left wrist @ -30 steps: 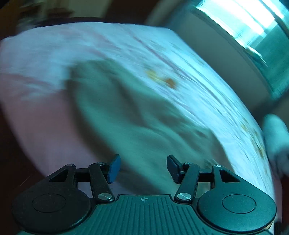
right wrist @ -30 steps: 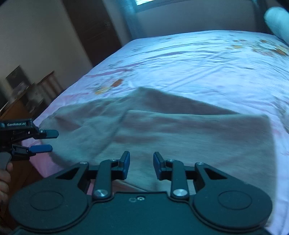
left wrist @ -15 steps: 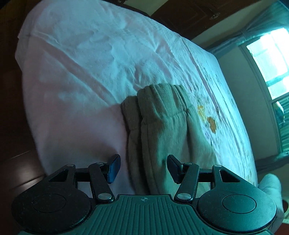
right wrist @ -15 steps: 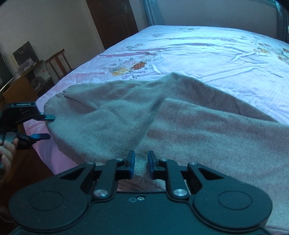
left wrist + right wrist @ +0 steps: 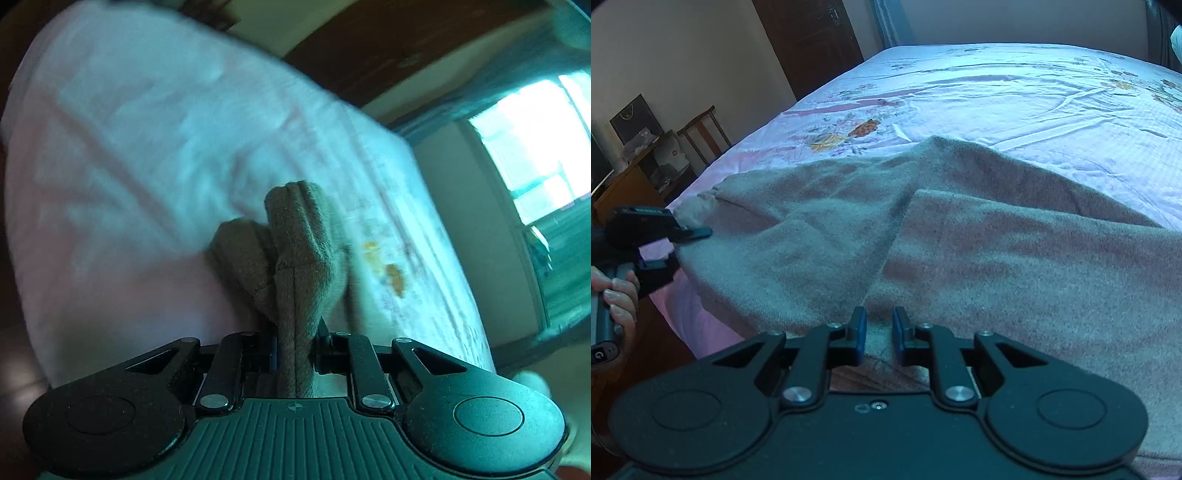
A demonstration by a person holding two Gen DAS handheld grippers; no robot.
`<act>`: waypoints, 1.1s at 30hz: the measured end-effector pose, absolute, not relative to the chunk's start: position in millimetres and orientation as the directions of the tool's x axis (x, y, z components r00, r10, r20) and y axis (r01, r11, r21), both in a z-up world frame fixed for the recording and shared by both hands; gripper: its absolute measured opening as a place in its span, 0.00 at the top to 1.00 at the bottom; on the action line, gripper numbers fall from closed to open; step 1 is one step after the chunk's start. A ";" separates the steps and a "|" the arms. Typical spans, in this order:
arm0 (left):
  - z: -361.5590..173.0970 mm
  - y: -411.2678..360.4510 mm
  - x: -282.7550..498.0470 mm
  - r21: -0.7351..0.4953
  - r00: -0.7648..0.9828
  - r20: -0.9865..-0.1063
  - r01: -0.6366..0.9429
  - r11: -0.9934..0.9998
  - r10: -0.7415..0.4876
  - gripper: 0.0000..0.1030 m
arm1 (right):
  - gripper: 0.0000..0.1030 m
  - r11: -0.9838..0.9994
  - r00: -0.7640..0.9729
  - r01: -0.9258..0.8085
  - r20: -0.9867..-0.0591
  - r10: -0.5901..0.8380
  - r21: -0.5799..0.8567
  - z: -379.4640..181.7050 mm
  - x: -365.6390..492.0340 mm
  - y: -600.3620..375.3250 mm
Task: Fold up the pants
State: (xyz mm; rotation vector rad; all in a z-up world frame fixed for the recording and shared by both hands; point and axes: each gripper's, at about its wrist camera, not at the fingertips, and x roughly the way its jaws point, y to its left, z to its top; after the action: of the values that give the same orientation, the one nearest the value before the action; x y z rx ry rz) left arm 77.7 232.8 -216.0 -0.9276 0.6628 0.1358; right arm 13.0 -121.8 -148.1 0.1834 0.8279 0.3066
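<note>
Grey-brown fleece pants [image 5: 997, 251] lie spread across the near part of the bed, one layer folded over another. My right gripper [image 5: 879, 332] is at their near edge, its blue pads pinching a ridge of the fabric. At the left end of the pants, my left gripper [image 5: 685, 249] is seen from the side, held by a hand [image 5: 617, 295]. In the left wrist view the left gripper [image 5: 295, 347] has its jaws closing on a bunched, seamed strip of the pants [image 5: 299, 251], and the pads press on it. The fabric hides the pad faces.
A pink and white floral bed sheet [image 5: 997, 92] covers the bed beyond the pants. Left of the bed stand a wooden chair [image 5: 701, 136] and a cluttered desk [image 5: 624, 184]. A dark door [image 5: 812, 40] is at the back, and a bright window [image 5: 535, 147] shows in the left wrist view.
My left gripper came down onto the end of the pants and went from open to closed on the bunched fabric. The right gripper's jaws narrowed onto the near edge and stayed put.
</note>
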 end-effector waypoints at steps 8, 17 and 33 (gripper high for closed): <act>-146.5 181.9 78.0 -0.686 0.849 -0.452 -0.135 0.715 -0.274 0.84 | 0.93 0.956 0.666 -0.213 -0.686 0.293 0.202 -146.3 5.9 -112.5; -92.3 97.6 65.3 -0.652 0.782 -0.378 0.156 0.742 -0.496 0.84 | 0.90 0.956 0.645 -0.217 -0.707 0.291 0.196 -156.5 7.5 -119.7; -126.0 -84.0 -3.2 -0.398 0.509 -0.567 0.519 0.756 -0.648 0.84 | 0.83 0.904 0.751 0.115 -0.632 0.192 0.411 -139.7 -66.5 -274.1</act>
State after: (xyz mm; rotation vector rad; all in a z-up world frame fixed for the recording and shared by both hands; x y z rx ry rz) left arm -3.2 -84.0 -126.0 -0.1858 0.7604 -0.7075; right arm -66.5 -274.1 -139.7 0.4491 0.7268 0.0434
